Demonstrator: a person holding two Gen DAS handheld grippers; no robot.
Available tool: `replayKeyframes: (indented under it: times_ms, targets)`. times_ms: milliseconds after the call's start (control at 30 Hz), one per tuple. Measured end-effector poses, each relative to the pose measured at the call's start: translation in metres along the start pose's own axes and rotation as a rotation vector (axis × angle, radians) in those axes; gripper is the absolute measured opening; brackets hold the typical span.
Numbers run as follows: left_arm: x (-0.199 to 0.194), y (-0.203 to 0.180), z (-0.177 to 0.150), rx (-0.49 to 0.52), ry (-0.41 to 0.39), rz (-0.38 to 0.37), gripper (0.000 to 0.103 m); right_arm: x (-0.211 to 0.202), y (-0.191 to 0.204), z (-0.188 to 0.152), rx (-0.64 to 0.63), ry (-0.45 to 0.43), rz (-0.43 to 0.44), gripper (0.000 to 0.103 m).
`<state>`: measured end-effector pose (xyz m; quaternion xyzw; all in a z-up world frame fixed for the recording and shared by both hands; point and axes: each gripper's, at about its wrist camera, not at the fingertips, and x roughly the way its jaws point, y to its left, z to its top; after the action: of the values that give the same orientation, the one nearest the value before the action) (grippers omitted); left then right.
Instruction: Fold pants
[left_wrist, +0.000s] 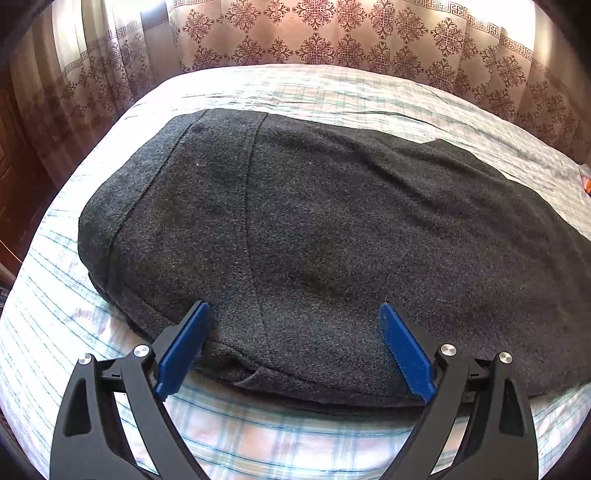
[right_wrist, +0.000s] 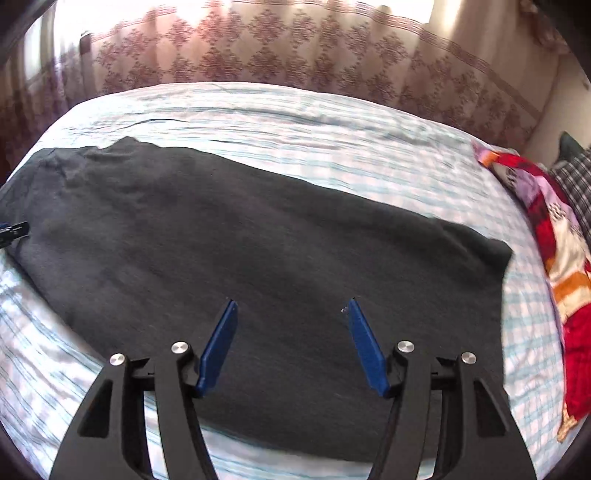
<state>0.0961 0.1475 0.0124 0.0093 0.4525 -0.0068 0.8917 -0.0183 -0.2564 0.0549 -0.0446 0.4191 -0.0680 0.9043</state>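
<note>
Pants (left_wrist: 314, 229) of dark grey wool are laid flat across the bed (left_wrist: 258, 435), waistband end under the left gripper (left_wrist: 295, 314), leg end toward the right gripper (right_wrist: 291, 306). They appear already doubled leg on leg, so the step in hand is judged to be the crosswise fold. Both pairs of fingers are spread wide and nothing is held; the left ones are poised over the near edge by the waistband, the right ones over mid-leg. Whether the cloth is touched cannot be told. For the next move, both layers at the near edge would need to be pinched together, or the layers could slip apart. A red and orange patterned blanket (right_wrist: 561, 266) is bunched just beyond the cuff end. Patterned curtains (left_wrist: 332, 37) hang behind the bed, well clear.
</note>
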Motion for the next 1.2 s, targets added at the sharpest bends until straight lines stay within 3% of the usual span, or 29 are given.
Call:
replayKeyframes:
  times_ms: [200, 300, 433, 700, 800, 867, 933, 1000, 1100, 1200]
  targets:
    - [0.009, -0.007, -0.002, 0.03, 0.012, 0.032, 0.099, 0.019, 0.109, 0.043, -0.137, -0.038, 0.176, 0.062]
    - [0.012, -0.008, -0.001, 0.028, 0.016, 0.036, 0.1, 0.03, 0.152, 0.048, -0.19, -0.02, 0.219, 0.062]
    - [0.015, -0.008, -0.001, 0.031, 0.014, 0.041, 0.101, 0.05, 0.179, 0.035, -0.226, 0.049, 0.237, 0.064]
    - [0.009, -0.011, 0.0, 0.004, 0.001, 0.038, 0.101, 0.049, 0.18, 0.022, -0.205, 0.028, 0.243, 0.067]
    - [-0.004, -0.014, 0.006, -0.054, -0.023, -0.036, 0.101, 0.049, 0.176, 0.021, -0.21, 0.037, 0.251, 0.067]
    - [-0.014, -0.028, 0.007, -0.036, -0.047, -0.081, 0.101, 0.051, 0.171, 0.028, -0.223, 0.069, 0.281, 0.068]
    - [-0.019, -0.047, 0.005, 0.009, -0.051, -0.151, 0.101, 0.049, 0.164, 0.047, -0.22, 0.078, 0.335, 0.068]
    - [-0.017, -0.064, 0.0, 0.058, -0.033, -0.197, 0.101, 0.042, 0.154, 0.077, -0.192, 0.023, 0.353, 0.068]
    - [-0.004, -0.079, -0.011, 0.109, 0.012, -0.169, 0.101, 0.045, 0.144, 0.128, -0.153, -0.041, 0.357, 0.068]
    - [0.006, -0.084, -0.019, 0.13, 0.021, -0.149, 0.099, 0.071, 0.145, 0.171, -0.137, -0.023, 0.387, 0.068]
